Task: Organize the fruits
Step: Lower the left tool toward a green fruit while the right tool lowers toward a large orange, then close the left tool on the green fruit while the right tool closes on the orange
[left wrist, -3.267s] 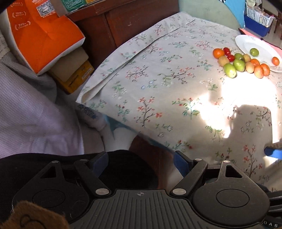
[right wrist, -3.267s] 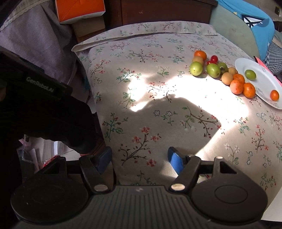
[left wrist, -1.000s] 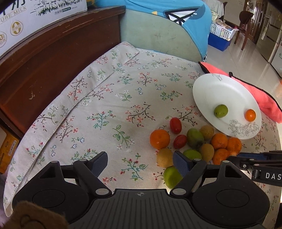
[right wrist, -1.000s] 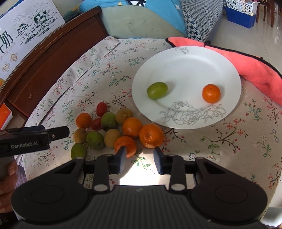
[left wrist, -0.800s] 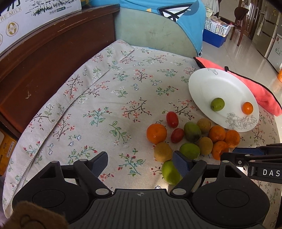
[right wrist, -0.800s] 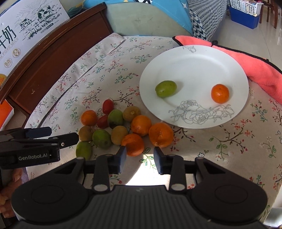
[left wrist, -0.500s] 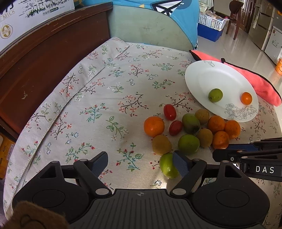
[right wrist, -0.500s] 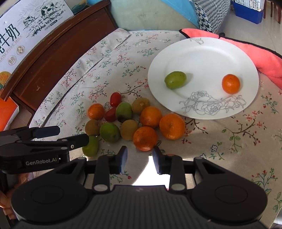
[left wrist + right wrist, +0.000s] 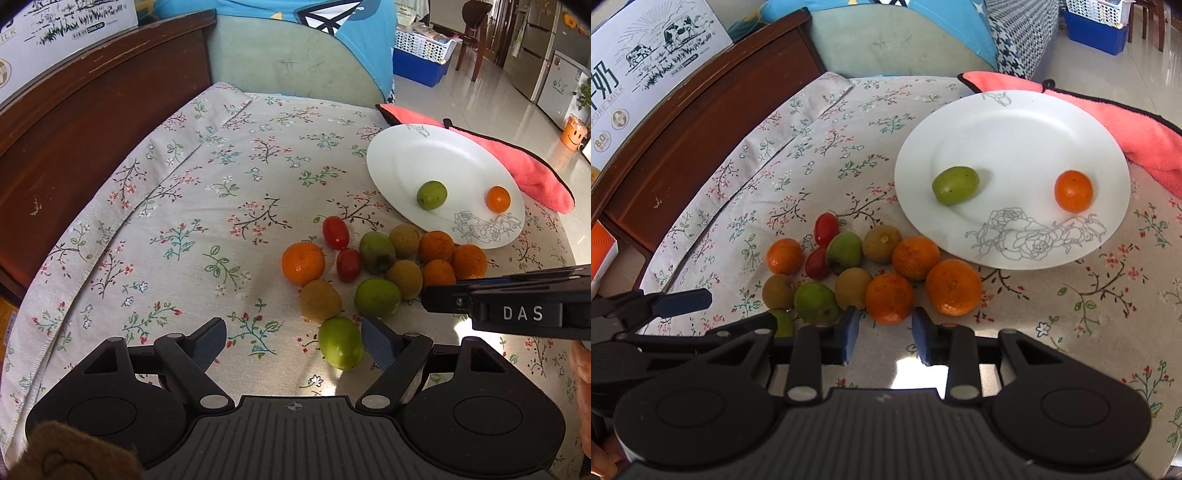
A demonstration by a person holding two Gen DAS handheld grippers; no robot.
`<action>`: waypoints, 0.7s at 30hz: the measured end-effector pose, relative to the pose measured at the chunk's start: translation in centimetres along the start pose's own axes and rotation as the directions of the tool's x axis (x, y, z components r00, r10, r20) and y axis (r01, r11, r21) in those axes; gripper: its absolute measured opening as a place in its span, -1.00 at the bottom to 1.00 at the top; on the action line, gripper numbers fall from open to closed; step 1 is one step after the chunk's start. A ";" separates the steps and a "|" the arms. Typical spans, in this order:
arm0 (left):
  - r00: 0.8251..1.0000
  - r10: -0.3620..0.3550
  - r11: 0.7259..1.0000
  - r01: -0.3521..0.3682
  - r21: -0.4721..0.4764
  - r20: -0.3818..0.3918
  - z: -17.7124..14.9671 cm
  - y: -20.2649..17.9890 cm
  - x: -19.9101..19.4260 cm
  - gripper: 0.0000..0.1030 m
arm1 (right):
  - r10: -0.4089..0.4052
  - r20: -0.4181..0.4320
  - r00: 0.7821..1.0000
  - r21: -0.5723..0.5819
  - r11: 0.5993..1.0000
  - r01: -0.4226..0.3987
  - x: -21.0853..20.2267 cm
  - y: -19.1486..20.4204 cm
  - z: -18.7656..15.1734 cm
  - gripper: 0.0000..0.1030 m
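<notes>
Left wrist view: my left fingers (image 9: 293,345) stand wide apart and hold nothing, angled down over the near part of the desk under its floral tablecloth (image 9: 192,206). The nearest piece, an oval light-green fruit (image 9: 340,342), lies on the cloth just inside my right-hand blue pad (image 9: 380,345), well off centre in the gap, perhaps touching that pad. Its long axis runs roughly along my pointing line, tilted slightly, so the fingers would close across its narrow width. Beyond it sits the loose cluster of oranges, brown and green fruits and two red tomatoes. The round white plate with a line-drawn rose (image 9: 391,162) lies toward the far right edge of the desk, carrying one green fruit and one small orange. My other tool enters from the right, beside the cluster.

Right wrist view: my right fingers (image 9: 884,338) are narrowed but not together, with only cloth between them, also pitched down. A round orange mandarin (image 9: 889,298) sits straight ahead, just beyond the tips and apart from them; being round, it offers no preferred axis. I judge this hand the nearer one for that mandarin, and the gap looks too small for it. The plate (image 9: 1012,122) lies ahead and to the right.
</notes>
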State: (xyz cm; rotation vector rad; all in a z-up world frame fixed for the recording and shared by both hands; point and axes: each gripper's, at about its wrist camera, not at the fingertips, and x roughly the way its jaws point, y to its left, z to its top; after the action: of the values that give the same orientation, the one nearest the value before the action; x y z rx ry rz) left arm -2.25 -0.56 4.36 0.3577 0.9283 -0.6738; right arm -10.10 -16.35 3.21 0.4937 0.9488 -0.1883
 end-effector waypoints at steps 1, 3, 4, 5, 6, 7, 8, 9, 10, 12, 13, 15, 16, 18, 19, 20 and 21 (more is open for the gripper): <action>1.000 -0.007 1.000 0.007 0.011 0.000 -0.1 -0.2 0.0 0.56 | 0.003 -0.002 1.000 0.013 1.000 -0.003 0.1 -0.1 0.1 -0.35; 1.000 -0.013 0.999 0.013 0.033 0.002 -0.3 -0.6 0.1 0.56 | 0.001 -0.001 1.000 0.020 1.000 -0.001 0.2 -0.1 0.2 -0.34; 1.000 -0.011 0.999 0.011 0.037 0.004 -0.4 -0.7 0.2 0.56 | -0.003 0.001 1.000 0.017 1.000 0.003 0.3 0.0 0.2 -0.34; 1.000 -0.011 0.999 0.011 0.036 0.006 -0.5 -0.7 0.4 0.56 | -0.005 0.002 1.000 0.016 1.000 0.005 0.4 0.0 0.2 -0.34; 1.000 -0.014 0.999 0.014 0.033 0.005 -0.5 -0.8 0.6 0.56 | -0.009 0.005 1.000 0.011 1.000 0.009 0.4 0.2 0.2 -0.34; 1.000 -0.016 0.999 0.016 0.032 0.000 -0.6 -0.8 0.9 0.56 | -0.015 0.008 1.000 0.002 1.000 0.015 0.5 0.3 0.2 -0.34; 1.000 -0.014 0.999 0.014 0.032 -0.001 -0.7 -0.9 1.1 0.56 | -0.017 0.010 1.000 -0.005 1.000 0.017 0.5 0.4 0.2 -0.36; 1.000 -0.011 0.999 0.011 0.031 0.003 -0.7 -1.0 1.2 0.56 | -0.022 0.014 1.000 -0.008 1.000 0.022 0.6 0.5 0.2 -0.39; 1.000 -0.011 1.000 0.010 0.029 0.006 -0.8 -1.0 1.4 0.52 | -0.024 0.016 1.000 -0.008 1.000 0.024 0.6 0.5 0.2 -0.41; 1.000 -0.010 0.999 0.010 0.030 0.006 -0.8 -1.1 1.6 0.38 | -0.023 0.017 1.000 -0.004 1.000 0.024 0.6 0.4 0.2 -0.43; 1.000 -0.008 0.999 0.008 0.031 0.001 -0.8 -1.1 1.8 0.21 | -0.022 0.017 1.000 -0.003 1.000 0.022 0.6 0.4 0.3 -0.43; 1.000 -0.020 1.000 0.020 0.018 -0.001 -0.9 -1.0 2.0 0.07 | -0.020 0.018 1.000 -0.007 1.000 0.020 0.6 0.3 0.2 -0.44; 1.000 -0.020 1.000 0.020 0.015 0.003 -0.9 -1.0 2.0 -0.03 | -0.020 0.017 1.000 -0.008 1.000 0.020 0.6 0.3 0.2 -0.44; 1.000 -0.027 0.999 0.027 0.020 0.008 -0.9 -1.1 1.9 -0.22 | -0.020 0.016 1.000 -0.012 1.000 0.021 0.6 0.3 0.2 -0.44; 0.999 -0.032 0.999 0.032 0.018 0.009 -0.9 -1.1 1.9 -0.33 | -0.020 0.014 1.000 -0.013 1.000 0.020 0.6 0.3 0.3 -0.45; 0.999 -0.038 0.999 0.037 0.015 0.008 -0.9 -1.1 1.8 -0.43 | -0.019 0.012 1.000 -0.013 1.000 0.019 0.5 0.4 0.2 -0.45; 0.999 -0.045 0.999 0.045 0.012 0.007 -0.9 -1.2 1.8 -0.49 | -0.016 0.011 1.000 -0.013 1.000 0.017 0.5 0.4 0.2 -0.45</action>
State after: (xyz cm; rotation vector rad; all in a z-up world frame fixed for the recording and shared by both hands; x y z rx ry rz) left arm -2.84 -1.64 2.39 0.3453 0.9282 -0.7216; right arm -9.53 -16.12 3.05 0.4723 0.9431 -0.1993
